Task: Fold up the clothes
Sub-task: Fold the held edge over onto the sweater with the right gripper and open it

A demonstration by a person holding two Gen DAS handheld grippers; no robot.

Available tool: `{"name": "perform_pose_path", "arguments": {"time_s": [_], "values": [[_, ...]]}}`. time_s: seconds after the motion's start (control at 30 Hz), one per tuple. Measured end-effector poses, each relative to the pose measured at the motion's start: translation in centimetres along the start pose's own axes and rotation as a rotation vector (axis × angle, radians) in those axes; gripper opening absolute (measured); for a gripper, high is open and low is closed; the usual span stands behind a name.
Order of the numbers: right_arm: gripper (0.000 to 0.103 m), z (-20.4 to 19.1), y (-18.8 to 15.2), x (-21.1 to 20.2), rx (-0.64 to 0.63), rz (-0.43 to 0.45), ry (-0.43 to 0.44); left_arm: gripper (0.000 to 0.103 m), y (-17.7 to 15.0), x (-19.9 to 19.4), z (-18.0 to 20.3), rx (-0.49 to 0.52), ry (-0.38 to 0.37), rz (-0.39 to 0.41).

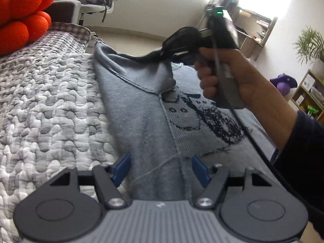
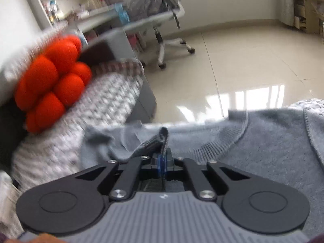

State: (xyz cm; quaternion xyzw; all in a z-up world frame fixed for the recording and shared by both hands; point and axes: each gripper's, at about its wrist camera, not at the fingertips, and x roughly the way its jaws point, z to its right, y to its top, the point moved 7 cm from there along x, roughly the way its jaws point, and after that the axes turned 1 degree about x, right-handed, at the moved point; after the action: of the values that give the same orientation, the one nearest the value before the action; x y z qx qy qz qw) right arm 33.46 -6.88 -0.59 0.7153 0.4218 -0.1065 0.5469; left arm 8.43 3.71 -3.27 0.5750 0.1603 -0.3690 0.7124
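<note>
A grey-blue sweater point(image 1: 141, 117) with a dark knitted picture lies on the quilted bed cover point(image 1: 50, 105). My left gripper point(image 1: 161, 169) stands open low over the sweater, with cloth between its blue pads point(image 1: 121, 168) but not pinched. My right gripper point(image 2: 163, 162) is shut on a fold of the sweater's edge point(image 2: 160, 139), lifted a little off the bed; the left wrist view shows that right gripper point(image 1: 168, 56), held by a hand point(image 1: 220, 75), pulling the cloth up into a peak. The sweater's ribbed collar point(image 2: 226, 139) lies just right of the held fold.
An orange knot cushion point(image 2: 52, 81) rests at the head of the bed. Beyond the bed's edge are a tiled floor point(image 2: 243, 60), a white office chair point(image 2: 162, 20) and a desk. Shelves point(image 1: 309, 93) and a plant point(image 1: 309, 44) stand on the right.
</note>
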Motion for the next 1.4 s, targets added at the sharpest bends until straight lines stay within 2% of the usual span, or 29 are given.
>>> {"name": "perform_pose_path", "arguments": {"time_s": [0.2,0.37,0.5,0.53,0.6,0.63,0.67,0.7,0.73,0.77,0.93,1.13,1.27,1.33,1.4], "values": [[0.003,1.1,-0.6,0.7,0.017,-0.006,-0.015,0.071,-0.8,-1.1,0.2,-0.021,-0.048,-0.002],[0.003,-0.2,0.1,0.0,-0.043,0.02,0.005,0.071,-0.8,-1.1,0.5,-0.026,-0.059,-0.001],[0.004,-0.1,-0.2,1.8,-0.062,-0.044,-0.044,0.072,-0.8,-1.0,0.7,-0.021,-0.054,-0.005],[0.005,0.0,-0.3,1.8,-0.075,-0.033,-0.053,0.072,-0.8,-1.1,0.7,-0.02,-0.054,-0.006],[0.015,0.5,-0.4,1.3,-0.056,-0.016,-0.046,0.072,-0.5,-1.8,0.3,-0.032,-0.056,0.002],[0.022,0.8,-0.4,1.0,-0.037,-0.012,-0.044,0.072,-0.4,-2.2,0.0,-0.044,-0.057,0.01],[0.036,1.3,-0.4,0.4,-0.023,-0.004,-0.051,0.072,-0.3,-2.7,-0.5,-0.056,-0.056,0.018],[0.042,1.6,-0.4,-0.4,-0.019,0.009,-0.068,0.072,-0.1,-3.2,-1.0,-0.068,-0.049,0.028],[0.049,1.9,-0.4,-1.3,-0.024,0.024,-0.084,0.072,-0.1,-3.6,-1.3,-0.076,-0.039,0.035],[0.049,2.1,-0.7,-2.3,-0.031,0.034,-0.086,0.072,-0.2,-4.0,-1.5,-0.081,-0.028,0.04],[0.05,2.4,-4.6,-8.1,-0.013,-0.016,0.036,0.072,-0.3,-6.1,-2.8,-0.111,0.026,0.067],[0.05,-1.1,-14.5,-15.5,-0.101,-0.225,0.358,0.072,-0.8,-8.8,-4.1,-0.143,0.099,0.097],[0.05,-4.0,-21.2,-19.9,-0.144,-0.342,0.542,0.072,-1.0,-11.0,-4.6,-0.177,0.107,0.128],[0.05,-5.7,-23.1,-21.2,-0.192,-0.37,0.577,0.072,-1.2,-11.8,-4.5,-0.177,0.122,0.133],[0.05,-7.0,-24.2,-21.6,-0.22,-0.393,0.559,0.072,-1.4,-12.6,-4.2,-0.171,0.144,0.138]]}}
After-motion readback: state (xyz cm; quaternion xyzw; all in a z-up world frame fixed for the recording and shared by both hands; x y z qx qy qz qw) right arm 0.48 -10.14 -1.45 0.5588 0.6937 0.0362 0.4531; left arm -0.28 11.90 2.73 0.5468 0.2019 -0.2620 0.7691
